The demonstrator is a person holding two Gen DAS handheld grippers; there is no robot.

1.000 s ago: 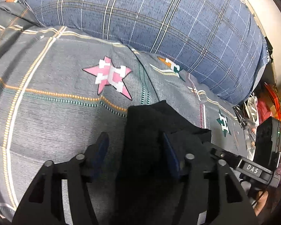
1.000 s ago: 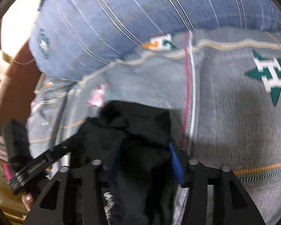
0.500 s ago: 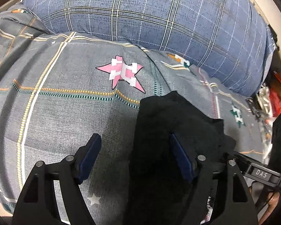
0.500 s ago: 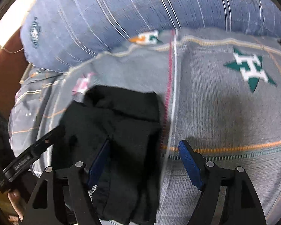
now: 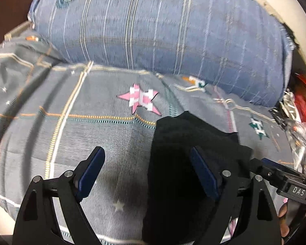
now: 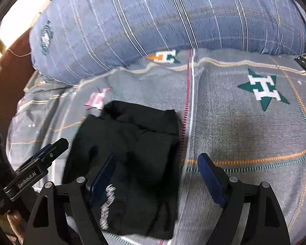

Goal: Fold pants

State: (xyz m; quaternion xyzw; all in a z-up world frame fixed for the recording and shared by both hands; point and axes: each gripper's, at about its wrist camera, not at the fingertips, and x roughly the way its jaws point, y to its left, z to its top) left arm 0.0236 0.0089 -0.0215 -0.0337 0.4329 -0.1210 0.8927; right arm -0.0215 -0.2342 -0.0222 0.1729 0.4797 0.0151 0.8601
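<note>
I am working over a bed covered in a grey sheet (image 6: 244,134) printed with stars, and a blue plaid pillow (image 5: 163,26) is lying along its far edge.

My left hand-held gripper (image 5: 146,169) is tilting steeply down toward the sheet, its jaws opening wide. Its blue left pad is hanging over bare sheet and its right pad is standing over the left edge of the black pants (image 5: 185,163); neither pad is pressing on the cloth.

My right hand-held gripper (image 6: 159,175) is also angling steeply down, its jaws likewise opening wide. Its left pad is sitting over the pants (image 6: 132,153) and its right pad is over the sheet beyond their right edge, so the cloth's right edge is lying between the pads, ungripped.

The pants are lying as a compact folded bundle on the sheet, with a pale printed logo (image 6: 107,206) showing near the close end. They are resting just beside the pink star (image 5: 141,100), and the green star (image 6: 263,87) is lying well apart to their right.

In each view the other hand-held gripper is showing at the picture's edge, with fingertips (image 5: 283,214) of mine curling around its handle.
</note>
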